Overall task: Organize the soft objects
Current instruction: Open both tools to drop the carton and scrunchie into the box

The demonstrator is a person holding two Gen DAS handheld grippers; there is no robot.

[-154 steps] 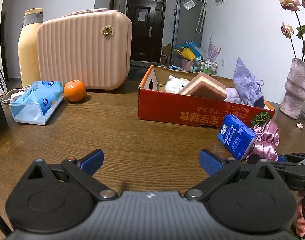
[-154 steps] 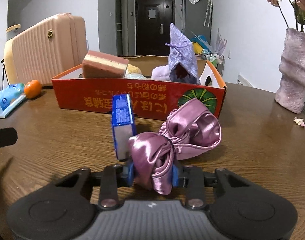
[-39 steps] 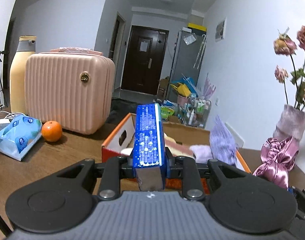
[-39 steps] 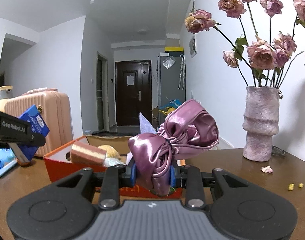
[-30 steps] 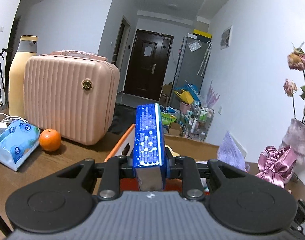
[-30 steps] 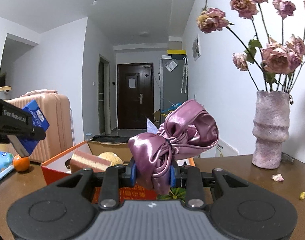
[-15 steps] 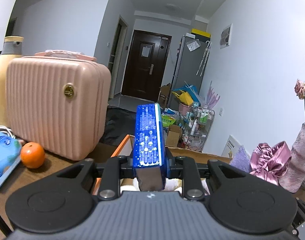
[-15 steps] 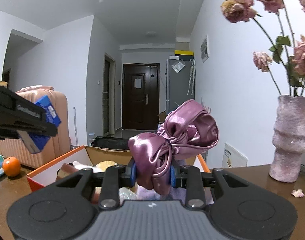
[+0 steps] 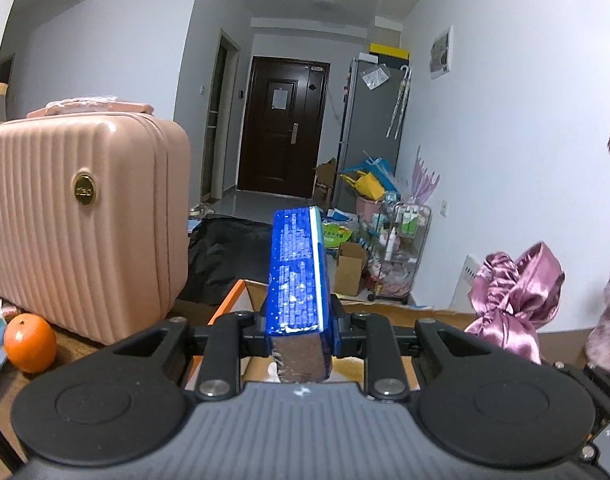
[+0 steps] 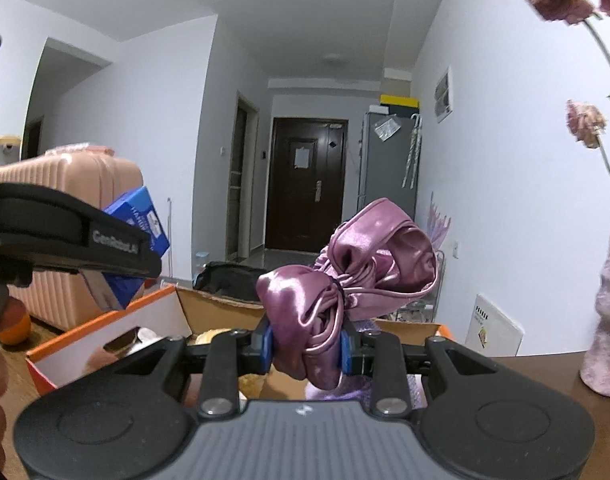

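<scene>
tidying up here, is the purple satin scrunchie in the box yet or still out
Out: the purple satin scrunchie is clamped in the right gripper, above the orange box.

We see the tissue pack (image 9: pixel 297 280) standing on edge btwn the left gripper (image 9: pixel 299 326) pads, above the box's (image 10: pixel 105 326) left end; the satin bow (image 10: pixel 345 280) sits in the right gripper (image 10: pixel 305 346) to its right, over the box. Suitcase (image 9: pixel 77 216) left of the box, orange (image 9: pixel 29 342) in front of it; vase (image 10: pixel 605 312) far right, on the table (image 10: pixel 545 368).
</scene>
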